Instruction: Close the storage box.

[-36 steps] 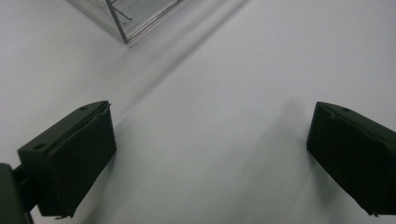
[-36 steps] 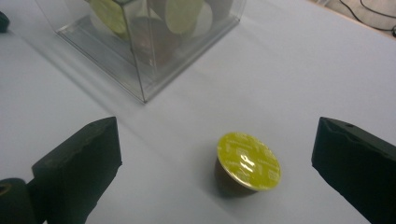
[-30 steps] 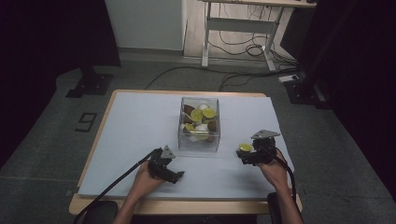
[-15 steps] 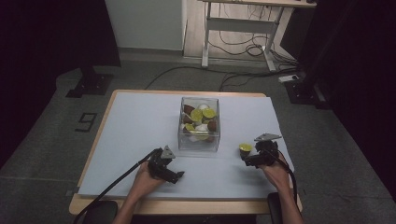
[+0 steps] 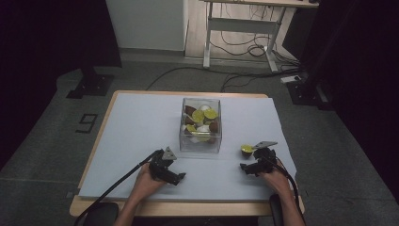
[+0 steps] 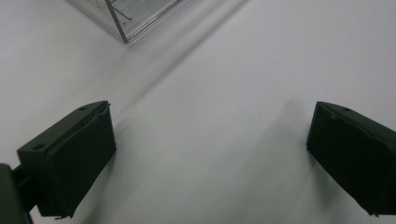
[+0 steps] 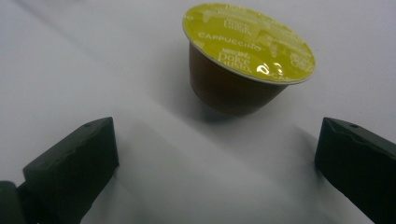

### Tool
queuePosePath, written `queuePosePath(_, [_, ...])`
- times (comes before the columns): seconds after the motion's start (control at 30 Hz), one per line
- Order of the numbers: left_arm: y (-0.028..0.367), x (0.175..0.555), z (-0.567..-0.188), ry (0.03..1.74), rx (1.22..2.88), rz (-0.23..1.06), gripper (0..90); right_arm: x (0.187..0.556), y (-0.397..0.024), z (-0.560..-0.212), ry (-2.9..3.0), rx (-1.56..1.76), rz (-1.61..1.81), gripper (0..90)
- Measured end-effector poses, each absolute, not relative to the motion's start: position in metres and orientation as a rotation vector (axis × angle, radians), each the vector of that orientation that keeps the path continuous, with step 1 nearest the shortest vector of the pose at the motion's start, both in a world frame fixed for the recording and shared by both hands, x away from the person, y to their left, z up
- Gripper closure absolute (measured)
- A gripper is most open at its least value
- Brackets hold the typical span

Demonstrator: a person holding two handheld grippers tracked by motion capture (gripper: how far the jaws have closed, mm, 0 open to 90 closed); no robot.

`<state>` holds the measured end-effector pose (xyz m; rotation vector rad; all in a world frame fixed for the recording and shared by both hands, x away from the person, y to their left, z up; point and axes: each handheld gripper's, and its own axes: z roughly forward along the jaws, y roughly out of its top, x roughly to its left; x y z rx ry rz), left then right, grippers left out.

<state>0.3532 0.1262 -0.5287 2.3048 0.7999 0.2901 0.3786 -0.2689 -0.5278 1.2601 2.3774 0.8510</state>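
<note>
A worktop (image 5: 141, 122) covered by a pale sheet carried a clear plastic box (image 5: 201, 126) set near its middle, holding a heap of coffee capsules (image 5: 201, 123) with green, brown and white tops; how many lay inside could not be made out from the high view. A person's forearms came in from the near edge, each hand holding a pair of tongs. The left tongs (image 5: 175, 176) lay low over the bare sheet in front of the box, jaws spread wide with nothing between them; the left gripper view caught a corner of the box (image 6: 122, 21) ahead of those left tongs (image 6: 210, 144). The right tongs (image 5: 245, 166) sat to the right of the box, jaws likewise wide apart and empty. Just beyond them a single cappuccino capsule (image 5: 246, 149) stood upright on the sheet, well apart from the box. In the right gripper view the capsule (image 7: 243, 65), brown-bodied with a yellow-green foil lid, stood clear of the right tongs (image 7: 217, 149), touching neither jaw.
</note>
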Motion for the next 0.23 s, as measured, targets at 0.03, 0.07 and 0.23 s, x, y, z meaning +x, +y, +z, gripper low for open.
queuePosePath(0.03, [0.1262,0.3533,-0.5287,0.8,2.305,0.29,0.7,0.3774,-0.27,-0.529,2.366,1.259,0.871,0.0])
queuePosePath(0.07, [0.1262,0.3532,-0.5288,0.8,2.305,0.29,0.7,0.3763,-0.2709,-0.5303,2.354,1.254,0.889,0.0])
queuePosePath(0.23, [0.1261,0.3529,-0.529,0.799,2.307,0.29,0.6,0.3709,-0.2753,-0.5365,2.311,1.213,0.973,0.0])
